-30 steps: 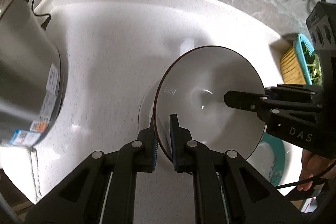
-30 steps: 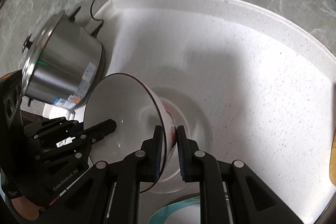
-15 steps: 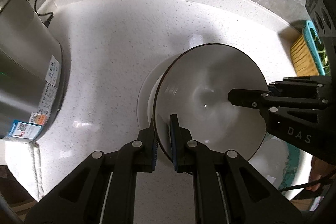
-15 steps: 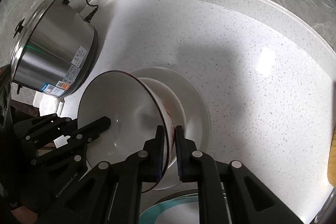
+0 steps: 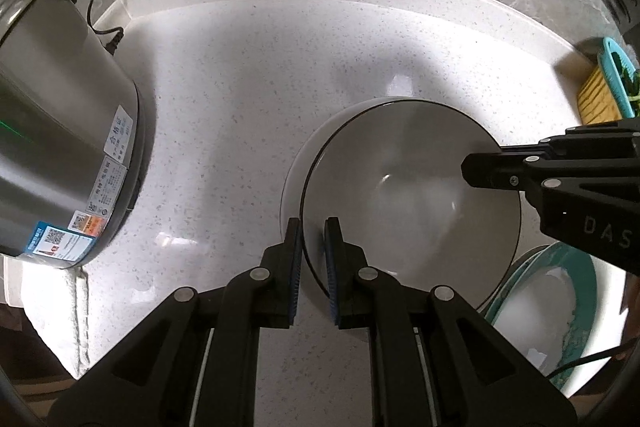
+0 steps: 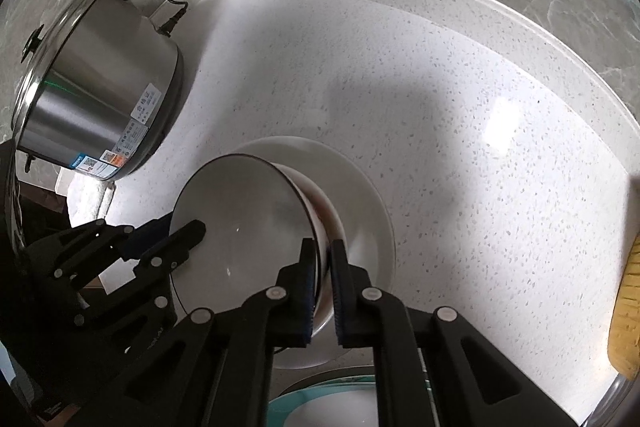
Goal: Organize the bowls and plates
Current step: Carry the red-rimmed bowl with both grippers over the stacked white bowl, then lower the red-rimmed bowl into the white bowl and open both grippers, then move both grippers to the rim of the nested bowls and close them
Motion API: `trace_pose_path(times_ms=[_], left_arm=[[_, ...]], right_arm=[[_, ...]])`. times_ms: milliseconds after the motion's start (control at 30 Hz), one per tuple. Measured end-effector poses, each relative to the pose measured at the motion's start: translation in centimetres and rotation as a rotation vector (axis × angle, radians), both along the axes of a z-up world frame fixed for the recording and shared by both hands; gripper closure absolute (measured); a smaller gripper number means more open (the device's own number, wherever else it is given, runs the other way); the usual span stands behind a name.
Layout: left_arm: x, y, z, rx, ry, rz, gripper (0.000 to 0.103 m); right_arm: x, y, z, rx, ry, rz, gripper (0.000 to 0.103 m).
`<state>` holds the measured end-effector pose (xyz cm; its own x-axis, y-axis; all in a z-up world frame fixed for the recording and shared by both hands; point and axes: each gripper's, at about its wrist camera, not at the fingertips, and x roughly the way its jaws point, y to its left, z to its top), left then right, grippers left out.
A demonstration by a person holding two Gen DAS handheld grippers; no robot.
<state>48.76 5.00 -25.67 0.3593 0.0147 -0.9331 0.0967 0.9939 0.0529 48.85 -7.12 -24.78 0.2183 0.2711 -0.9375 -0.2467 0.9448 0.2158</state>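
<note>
The bowl (image 5: 412, 203), tilted, sits over the white plate (image 6: 360, 211) on the bench (image 5: 248, 115), rim clamped on opposite sides by the left gripper (image 5: 313, 259) and right gripper (image 6: 324, 283). Uneven release could let it tip or chip the plate. Whether its base touches the plate is hidden; the teal plate (image 5: 560, 291) is cut off.

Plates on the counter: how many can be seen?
2. A white plate lies under the bowl that both hand-held grippers hold. A teal-rimmed plate lies nearer the camera, partly cut off; more may be hidden.
</note>
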Motion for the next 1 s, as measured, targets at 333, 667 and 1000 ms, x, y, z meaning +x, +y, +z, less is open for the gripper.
trace_pose_path(times_ms=[333, 667, 1000], left_arm=[[-0.3, 0.9, 0.7, -0.082, -0.049, 0.025, 0.091], [-3.2, 7.8, 4.6, -0.308, -0.162, 0.160, 0.027], [-3.2, 10.5, -0.1, -0.453, -0.015, 0.145, 0.027]], right_arm=[[-0.4, -0.6, 0.2, 0.023, -0.016, -0.006, 0.093], [-0.4, -5.7, 4.8, 0.175, -0.141, -0.085, 0.039], [0.6, -8.5, 1.0, 0.133, -0.021, -0.095, 0.041]])
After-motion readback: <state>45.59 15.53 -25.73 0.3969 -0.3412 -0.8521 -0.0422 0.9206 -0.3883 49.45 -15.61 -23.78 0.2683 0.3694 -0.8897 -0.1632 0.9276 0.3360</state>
